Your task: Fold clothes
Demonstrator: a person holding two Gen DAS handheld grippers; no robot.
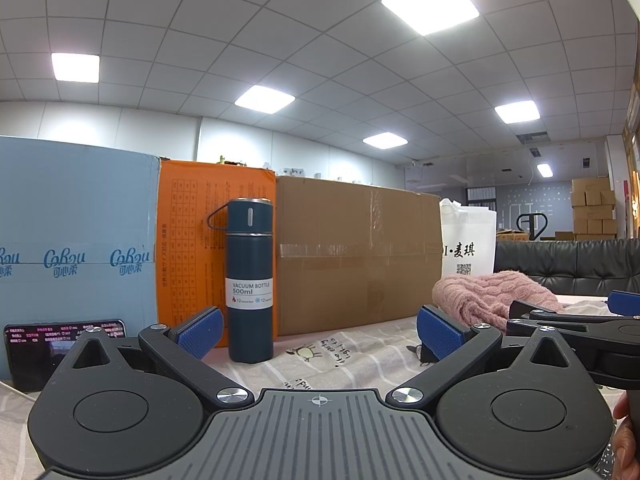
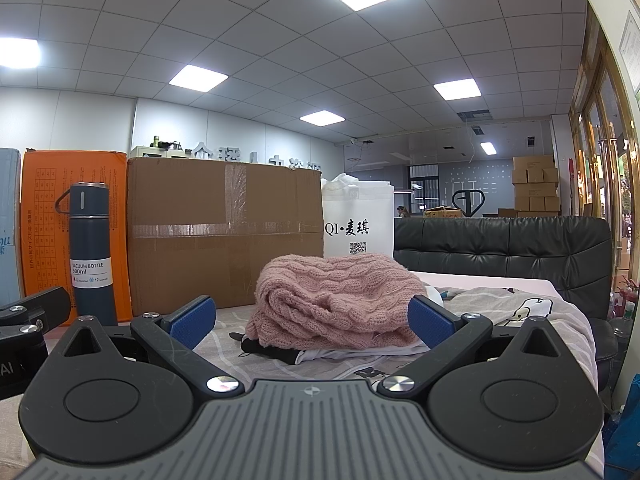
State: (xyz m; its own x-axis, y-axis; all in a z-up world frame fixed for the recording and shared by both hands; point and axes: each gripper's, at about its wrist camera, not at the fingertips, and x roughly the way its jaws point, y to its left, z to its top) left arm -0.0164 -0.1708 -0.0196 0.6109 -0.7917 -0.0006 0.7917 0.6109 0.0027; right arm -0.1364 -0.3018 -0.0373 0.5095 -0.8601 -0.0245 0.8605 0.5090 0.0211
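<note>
Right wrist view: the right hand-held gripper (image 2: 312, 322), its jaws spread wide and holding nothing, faces a bunched pink cable-knit sweater (image 2: 334, 298) lying on the worktop, which is covered by a grey striped cloth with cartoon prints (image 2: 520, 312). The sweater sits heaped on top of flatter white and black garments (image 2: 304, 354), whose edges show beneath it; it lies just beyond the blue fingertip pads (image 2: 192, 322), apparently not touching them. Being on top, the sweater is probably the first piece to be taken. No fold is visible in it, so the task appears to be at its start.

Left wrist view: the left hand-held gripper (image 1: 320, 332) is likewise spread and empty, and points not at the clothes but at a tall dark-blue vacuum bottle with a white label (image 1: 250, 280) standing upright on the cloth. The sweater appears here at the right, behind the black arms of the right gripper, which places the two grippers side by side and level.

Behind the working area stand a pale-blue printed carton (image 1: 76, 232), an orange carton (image 1: 188, 240), a taped brown cardboard box (image 2: 226, 234) and a white printed bag (image 2: 358, 220); these form a back wall. A smartphone with a lit screen (image 1: 40, 348) leans at the far left.
</note>
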